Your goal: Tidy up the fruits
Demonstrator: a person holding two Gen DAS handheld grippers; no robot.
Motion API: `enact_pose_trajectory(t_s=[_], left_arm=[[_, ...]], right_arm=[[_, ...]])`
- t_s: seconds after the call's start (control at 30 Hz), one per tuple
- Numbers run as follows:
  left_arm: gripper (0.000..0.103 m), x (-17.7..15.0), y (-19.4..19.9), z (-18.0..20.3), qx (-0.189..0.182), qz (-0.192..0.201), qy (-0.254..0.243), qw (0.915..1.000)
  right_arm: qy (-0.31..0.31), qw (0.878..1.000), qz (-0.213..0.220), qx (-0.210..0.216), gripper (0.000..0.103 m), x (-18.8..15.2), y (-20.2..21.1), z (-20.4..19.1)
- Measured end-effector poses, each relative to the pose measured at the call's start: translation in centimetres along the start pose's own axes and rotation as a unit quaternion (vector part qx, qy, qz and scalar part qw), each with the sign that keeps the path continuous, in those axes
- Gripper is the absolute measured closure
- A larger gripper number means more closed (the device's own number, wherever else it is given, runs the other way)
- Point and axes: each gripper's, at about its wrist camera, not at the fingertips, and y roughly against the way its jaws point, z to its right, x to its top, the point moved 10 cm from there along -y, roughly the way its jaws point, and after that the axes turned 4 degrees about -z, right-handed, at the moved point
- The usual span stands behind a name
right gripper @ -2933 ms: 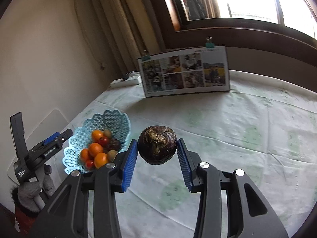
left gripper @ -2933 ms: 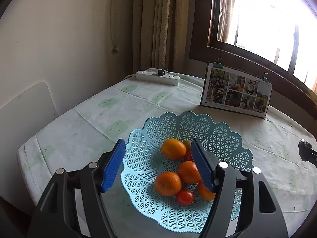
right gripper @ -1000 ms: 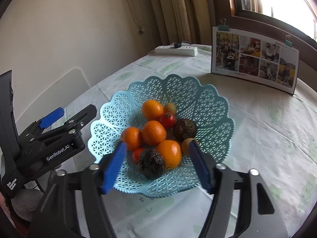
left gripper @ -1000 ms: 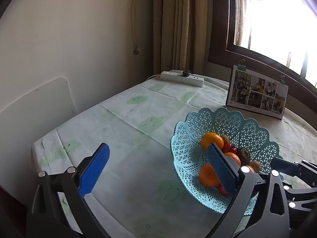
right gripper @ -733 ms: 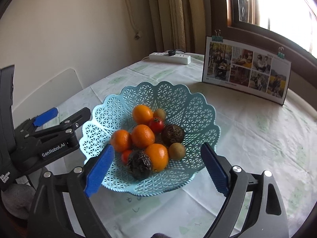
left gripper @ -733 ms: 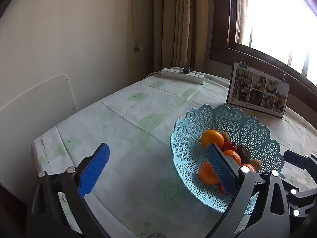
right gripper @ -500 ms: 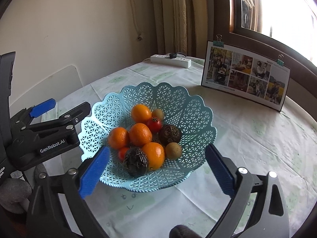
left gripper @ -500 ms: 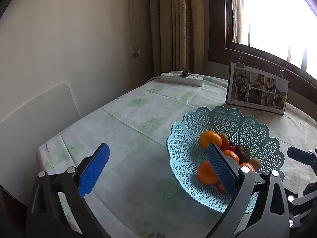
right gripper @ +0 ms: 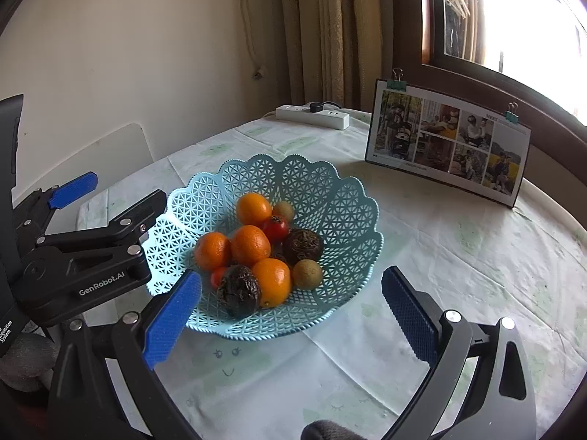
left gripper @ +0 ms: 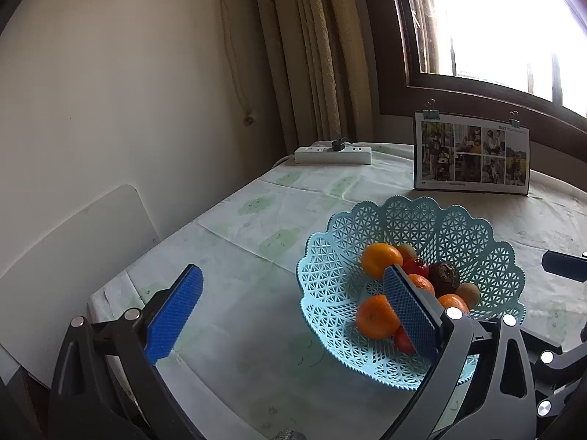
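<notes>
A light-blue lattice basket point(right gripper: 315, 183) stands on the tablecloth and holds several oranges point(right gripper: 253, 208), two tomatoes point(right gripper: 276, 228), two dark wrinkled fruits point(right gripper: 238, 291) and two small brown fruits point(right gripper: 307, 274). My right gripper point(right gripper: 291, 293) hangs open just in front of the basket, with nothing between its blue pads. My left gripper point(left gripper: 291, 286) is open and empty as well. It sits to the left of the basket point(left gripper: 440, 227), and its right finger overlaps the near rim in the left wrist view. The right wrist view shows the left gripper point(right gripper: 110, 198) beside the basket's left edge.
A clipped photo board point(right gripper: 447, 143) stands upright behind the basket. A white power strip point(right gripper: 312, 115) lies at the far table edge by the curtain. A white chair back point(left gripper: 73, 242) sits past the table's left edge. Bare tablecloth point(right gripper: 458, 256) lies right of the basket.
The dark wrinkled fruit that my right gripper held now lies in the basket, and that gripper has opened and pulled back. My left gripper has opened wider and shifted left of the basket.
</notes>
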Motion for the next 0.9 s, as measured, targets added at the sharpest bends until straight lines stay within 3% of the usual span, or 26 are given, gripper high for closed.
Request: enact_pose_trajectory(t_s=[0.9], left_arm=[[0.003, -0.1, 0.8, 1.9, 0.022, 0.010, -0.026, 0.9994]], right_arm=[[-0.007, 1.000, -0.001, -0.001, 0.005, -1.0, 0.3, 1.5]])
